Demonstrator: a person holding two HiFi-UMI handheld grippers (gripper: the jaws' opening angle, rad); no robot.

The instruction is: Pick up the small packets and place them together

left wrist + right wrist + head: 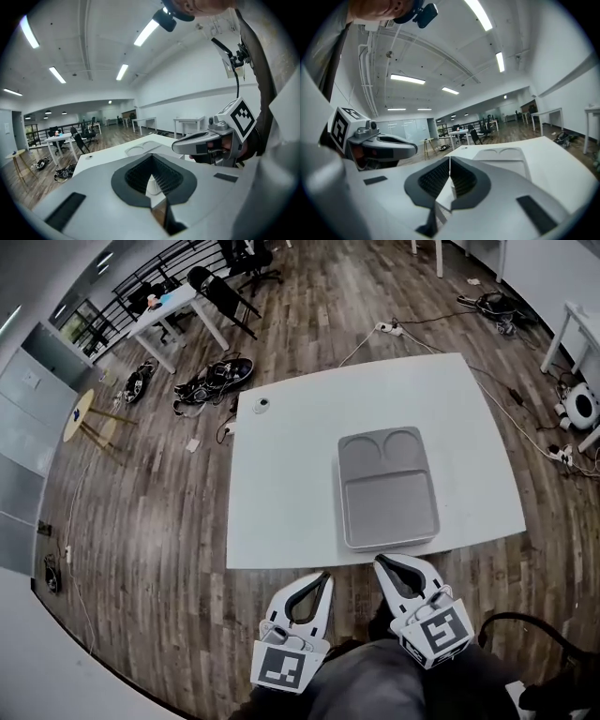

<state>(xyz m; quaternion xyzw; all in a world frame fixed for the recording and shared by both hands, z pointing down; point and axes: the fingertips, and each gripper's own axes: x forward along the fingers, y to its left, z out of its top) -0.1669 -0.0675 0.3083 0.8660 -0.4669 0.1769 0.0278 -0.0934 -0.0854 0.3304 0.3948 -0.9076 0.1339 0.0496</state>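
Observation:
I see no small packets in any view. A grey tray with two round wells and one large well lies empty on the white table. My left gripper is just off the table's near edge, shut with nothing between its jaws. My right gripper is beside it at the tray's near end, also shut and empty. The left gripper view looks along its closed jaws to the tray, with the right gripper alongside. In the right gripper view the closed jaws point at the tray.
A small round object sits at the table's far left corner. Cables and bags lie on the wooden floor beyond it. A desk with chairs stands far left, and another white table at the right. The person's legs are below the grippers.

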